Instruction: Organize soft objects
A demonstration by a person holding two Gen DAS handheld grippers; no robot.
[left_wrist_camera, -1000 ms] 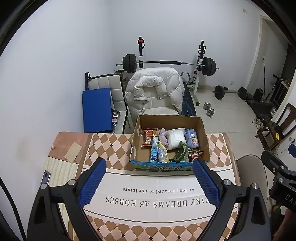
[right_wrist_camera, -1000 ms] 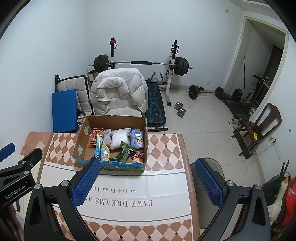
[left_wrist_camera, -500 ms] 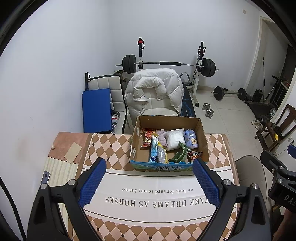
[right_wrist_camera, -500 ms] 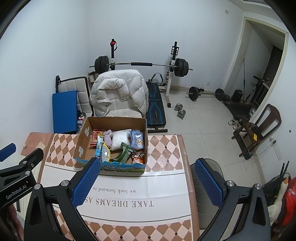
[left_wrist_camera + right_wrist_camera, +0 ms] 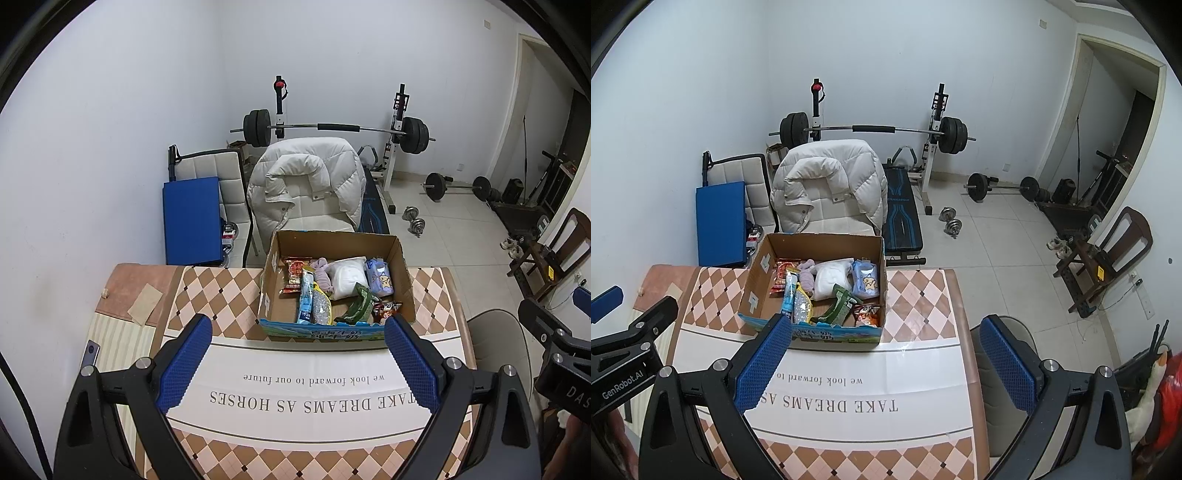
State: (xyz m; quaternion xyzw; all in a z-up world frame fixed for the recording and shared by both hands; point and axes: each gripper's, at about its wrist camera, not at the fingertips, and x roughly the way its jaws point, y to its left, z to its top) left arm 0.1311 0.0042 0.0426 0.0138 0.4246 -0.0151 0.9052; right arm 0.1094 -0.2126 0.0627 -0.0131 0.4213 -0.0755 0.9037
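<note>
Both claws spread wide, nothing held. Left claw (image 5: 297,354) and right claw (image 5: 886,354) hover above the near part of the table (image 5: 221,291), over the white printed strip (image 5: 314,380).

Soft stuff sits in the open cardboard box (image 5: 273,258) at the table's far edge: white padded pack (image 5: 347,275), pinkish-lilac cloth bundle (image 5: 320,275), blue cartoon tissue pack (image 5: 380,282), plus snack packets along the left and front.

Key relation: the box lies straight ahead of the left claw, centred between its fingers. From the right wrist view the box (image 5: 820,240) sits ahead and left, so its left finger (image 5: 764,362) overlaps the box's front corner in frame. My read: left claw has the more direct line, right needs to shift left first. White pack's long axis runs roughly left-right across the box; the blue-silver packet (image 5: 306,295) runs front-to-back.

Hard to make out: items overlap, so lower layers are hidden; box front wall cuts off the nearest packets. Can't tell which packets are actually soft. Each claw appears only partly at the other view's edge.
</note>
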